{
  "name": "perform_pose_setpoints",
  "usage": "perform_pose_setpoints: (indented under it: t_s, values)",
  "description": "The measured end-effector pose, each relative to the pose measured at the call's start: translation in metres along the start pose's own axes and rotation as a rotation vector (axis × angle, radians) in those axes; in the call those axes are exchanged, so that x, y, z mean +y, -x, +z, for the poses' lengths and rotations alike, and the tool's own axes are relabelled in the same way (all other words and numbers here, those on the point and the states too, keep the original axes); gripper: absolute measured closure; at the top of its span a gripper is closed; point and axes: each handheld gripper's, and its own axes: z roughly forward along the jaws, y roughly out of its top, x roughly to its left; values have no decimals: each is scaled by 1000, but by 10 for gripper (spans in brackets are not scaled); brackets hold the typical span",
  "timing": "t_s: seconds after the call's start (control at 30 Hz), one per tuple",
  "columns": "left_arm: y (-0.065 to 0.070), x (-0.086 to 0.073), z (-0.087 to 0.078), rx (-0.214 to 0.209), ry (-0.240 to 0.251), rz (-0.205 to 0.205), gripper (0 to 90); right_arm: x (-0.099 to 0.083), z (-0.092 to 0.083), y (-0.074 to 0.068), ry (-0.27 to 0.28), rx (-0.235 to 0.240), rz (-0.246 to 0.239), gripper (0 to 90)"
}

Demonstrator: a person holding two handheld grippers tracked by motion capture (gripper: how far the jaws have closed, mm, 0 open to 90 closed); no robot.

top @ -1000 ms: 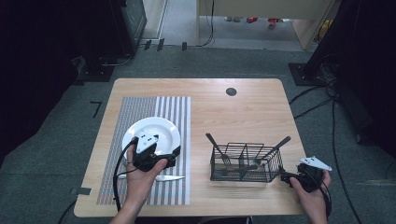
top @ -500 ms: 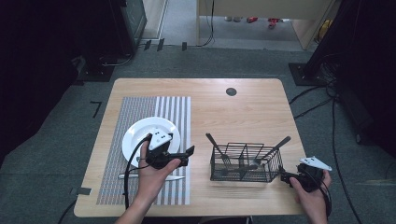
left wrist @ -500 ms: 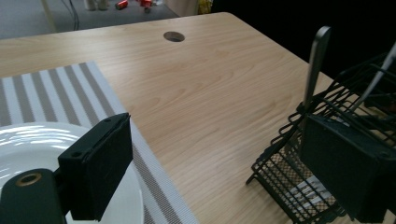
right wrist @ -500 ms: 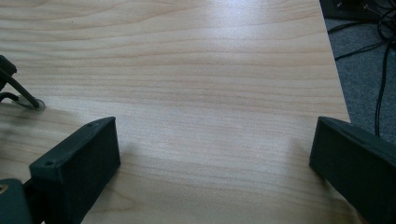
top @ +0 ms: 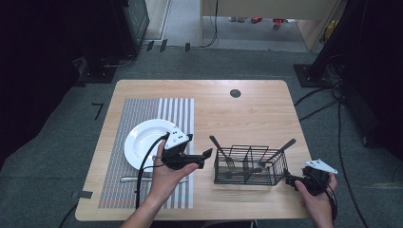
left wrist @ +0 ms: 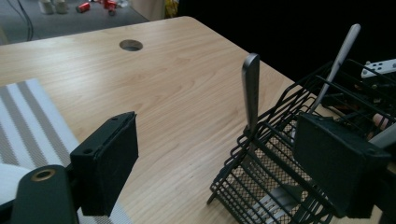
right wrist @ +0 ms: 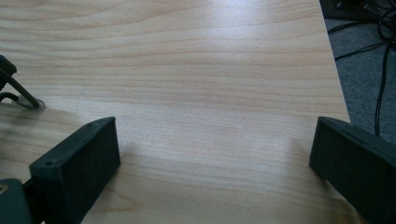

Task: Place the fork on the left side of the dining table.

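Note:
A black wire cutlery basket stands on the table's front right part, with a dark utensil handle leaning left out of it and a silver handle leaning right. My left gripper hovers open and empty just left of the basket, jaws pointing at it. In the left gripper view the basket and an upright grey handle stand between the spread jaws of the left gripper. My right gripper rests open and empty at the basket's right end, and the right gripper looks over bare wood.
A white plate lies on a striped placemat at the left, with a piece of silver cutlery on the mat in front of it. A round cable hole marks the far table. The table's right edge is near the right gripper.
My left gripper has moved right, from over the plate to just beside the basket. The right gripper has stayed in place.

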Motion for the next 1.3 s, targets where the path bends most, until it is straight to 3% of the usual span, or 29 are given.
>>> perform_pose_setpoints:
  t_s: [0.2, 0.27, 0.33, 0.37, 0.43, 0.5, 0.53, 0.57, 0.8, 0.87, 1.1, 1.3]
  values:
    - [3, 6, 12, -62, 16, -27, 359, 0, 0, 0, 0, 0, 0, 13]
    - [2, 8, 15, -69, 16, -47, 506, 0, 0, 0, 0, 0, 0, 14]
    - [1, 9, 17, -76, 22, -70, 576, 0, 0, 0, 0, 0, 0, 13]
    - [0, 11, 18, -102, 33, -86, 605, 0, 0, 0, 0, 0, 0, 13]
    - [-1, 12, 18, -111, 36, -86, 630, 0, 0, 0, 1, 0, -1, 14]
    - [0, 13, 19, -119, 38, -75, 744, 0, 0, 0, 1, 0, -1, 14]
    - [0, 14, 19, -123, 41, -74, 744, 0, 0, 0, 1, 0, -1, 14]
    - [0, 16, 20, -137, 45, -68, 803, 0, 0, 0, 1, 0, -1, 13]
    - [8, 23, 25, -175, 47, -24, 850, 0, 0, 0, 2, -1, 0, 13]
    - [14, 25, 27, -188, 53, 16, 867, 0, 0, 0, 1, 0, -1, 13]
    - [26, 30, 30, -182, 65, 96, 885, 0, 0, 0, 1, 0, 0, 13]
    - [31, 38, 24, -182, 79, 124, 886, 0, 0, 0, 2, 1, 0, 14]
